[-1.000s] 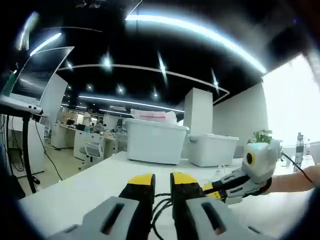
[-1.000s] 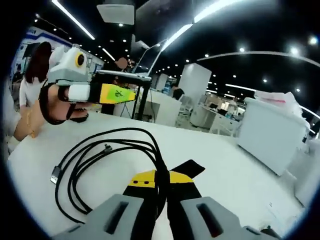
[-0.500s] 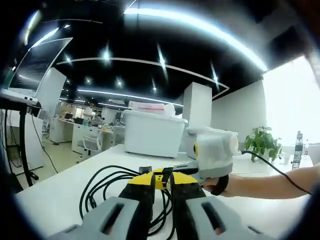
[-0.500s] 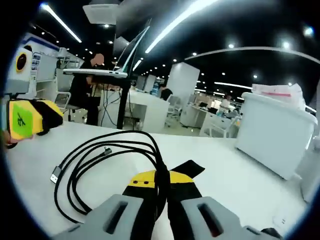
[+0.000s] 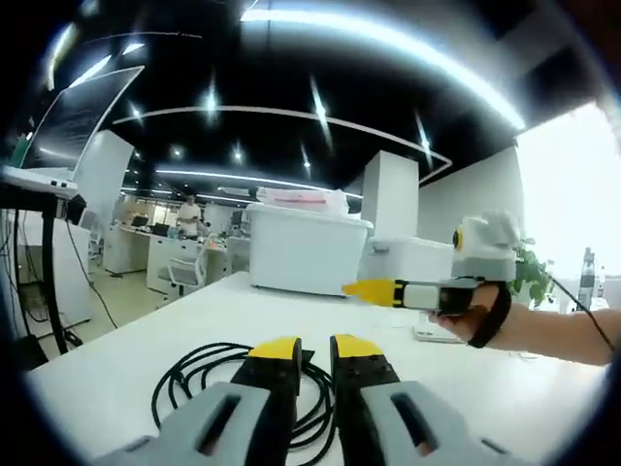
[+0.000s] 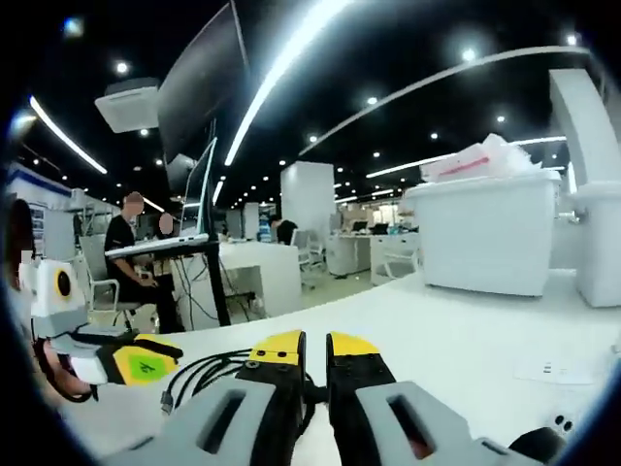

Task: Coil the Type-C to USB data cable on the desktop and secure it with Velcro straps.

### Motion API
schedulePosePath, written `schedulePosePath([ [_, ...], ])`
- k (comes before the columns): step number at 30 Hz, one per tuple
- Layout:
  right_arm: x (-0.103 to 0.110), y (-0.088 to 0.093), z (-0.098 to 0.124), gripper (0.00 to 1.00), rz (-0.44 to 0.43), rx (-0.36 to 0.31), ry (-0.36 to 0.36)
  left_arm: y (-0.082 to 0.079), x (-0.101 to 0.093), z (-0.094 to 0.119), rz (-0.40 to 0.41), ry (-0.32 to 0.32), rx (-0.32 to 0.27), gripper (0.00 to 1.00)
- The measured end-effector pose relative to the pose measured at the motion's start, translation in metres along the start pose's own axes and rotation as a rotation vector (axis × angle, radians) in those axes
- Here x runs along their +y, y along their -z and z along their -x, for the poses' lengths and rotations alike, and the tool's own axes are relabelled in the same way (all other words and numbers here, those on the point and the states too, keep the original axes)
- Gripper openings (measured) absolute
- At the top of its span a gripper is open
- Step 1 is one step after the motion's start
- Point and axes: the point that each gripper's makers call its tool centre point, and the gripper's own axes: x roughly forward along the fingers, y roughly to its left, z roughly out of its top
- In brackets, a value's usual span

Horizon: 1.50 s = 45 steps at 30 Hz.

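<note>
Cable (image 5: 209,374), black, coiled in loose loops on the white table (image 5: 126,374), lying at 9 to 12 o'clock of my left gripper (image 5: 315,348); in the right gripper view the same coil (image 6: 209,374) sits at 10 o'clock of my right gripper (image 6: 314,343), one plug end at its near edge.

Left gripper: yellow-tipped jaws nearly together, a narrow slit between them, nothing gripped.

Right gripper: jaws likewise drawn close with a slim gap, cable passing just behind the tips; I cannot tell whether it touches them. Seen from the left gripper view it hangs above the table at 2 o'clock, held in a hand (image 5: 475,316), well apart from the coil.

Storage bins (image 5: 306,254), white, two, at the table's far edge at 12 to 1 o'clock.

Velcro strap: I cannot make one out.
</note>
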Motion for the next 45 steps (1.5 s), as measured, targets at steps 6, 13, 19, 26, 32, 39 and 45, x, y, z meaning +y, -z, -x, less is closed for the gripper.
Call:
schedulePosePath([
  [6, -0.030, -0.012, 0.079, 0.08, 0.001, -0.035, 0.097, 0.008, -0.008, -0.005, -0.046, 0.000, 0.019, 0.11],
  [13, -0.078, -0.028, 0.198, 0.09, 0.020, -0.098, 0.303, -0.014, -0.065, -0.014, -0.068, 0.090, -0.016, 0.11],
  [19, -0.110, -0.028, 0.280, 0.12, -0.021, -0.144, 0.471, -0.037, -0.118, -0.029, -0.055, 0.161, -0.084, 0.11],
  [26, -0.139, -0.012, 0.335, 0.17, -0.026, -0.166, 0.606, -0.018, -0.142, -0.037, -0.070, 0.187, -0.061, 0.12],
  [32, -0.147, -0.006, 0.348, 0.23, 0.019, -0.196, 0.665, -0.010, -0.136, -0.028, -0.090, 0.171, -0.099, 0.16],
  [39, -0.146, 0.005, 0.347, 0.29, 0.038, -0.191, 0.684, 0.011, -0.148, -0.029, -0.075, 0.215, -0.048, 0.20],
  [45, -0.156, 0.008, 0.371, 0.29, -0.010, -0.259, 0.790, 0.025, -0.148, -0.030, -0.142, 0.193, -0.043, 0.21],
])
